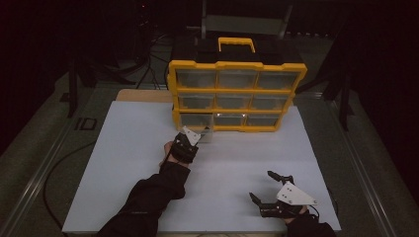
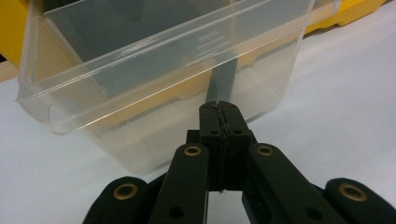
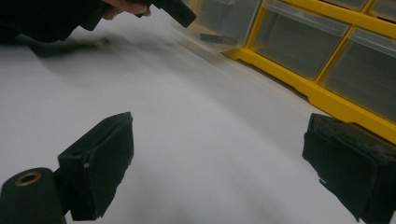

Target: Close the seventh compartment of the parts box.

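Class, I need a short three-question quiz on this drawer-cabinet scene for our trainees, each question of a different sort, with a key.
1. True or false: the right gripper is shut.
2. Which row of the yellow drawer cabinet holds the clear drawer that is pulled out: A top, B middle, C bottom?
3. Fill in: the left gripper is shut on the drawer's front ____.

Key: 1 false, its jaws stand wide apart above the white board. 2 C. 3 tab, the grey strip.
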The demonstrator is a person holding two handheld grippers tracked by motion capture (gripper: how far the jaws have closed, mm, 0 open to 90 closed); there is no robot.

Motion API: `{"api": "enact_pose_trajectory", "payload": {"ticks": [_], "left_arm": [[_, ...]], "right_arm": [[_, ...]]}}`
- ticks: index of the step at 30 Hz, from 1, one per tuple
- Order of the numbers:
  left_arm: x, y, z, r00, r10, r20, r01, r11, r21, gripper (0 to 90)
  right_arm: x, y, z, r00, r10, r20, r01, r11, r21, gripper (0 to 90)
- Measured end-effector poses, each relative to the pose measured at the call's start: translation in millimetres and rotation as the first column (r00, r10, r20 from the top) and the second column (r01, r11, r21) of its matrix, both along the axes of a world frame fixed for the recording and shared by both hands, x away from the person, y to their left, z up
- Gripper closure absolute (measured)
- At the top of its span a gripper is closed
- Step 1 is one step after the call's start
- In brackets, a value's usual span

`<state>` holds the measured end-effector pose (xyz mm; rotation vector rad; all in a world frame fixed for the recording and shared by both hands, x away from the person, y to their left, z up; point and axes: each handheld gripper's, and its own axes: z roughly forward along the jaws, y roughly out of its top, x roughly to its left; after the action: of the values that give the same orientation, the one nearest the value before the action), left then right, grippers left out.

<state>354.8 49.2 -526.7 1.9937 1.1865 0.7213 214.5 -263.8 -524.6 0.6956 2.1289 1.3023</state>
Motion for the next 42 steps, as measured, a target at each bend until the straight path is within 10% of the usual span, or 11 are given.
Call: {"api": "enact_pose_trajectory", "payload": {"ticks": [42], "left_arm": [[32.2, -6.3, 3.1, 0.9998, 0.018, -0.006, -0.018, 0.9992, 0.037, 89.0]], "right_arm": [[0.1, -0.7, 0.3, 1.0, -0.007, 0.007, 0.007, 1.0, 0.001, 8.9]]}}
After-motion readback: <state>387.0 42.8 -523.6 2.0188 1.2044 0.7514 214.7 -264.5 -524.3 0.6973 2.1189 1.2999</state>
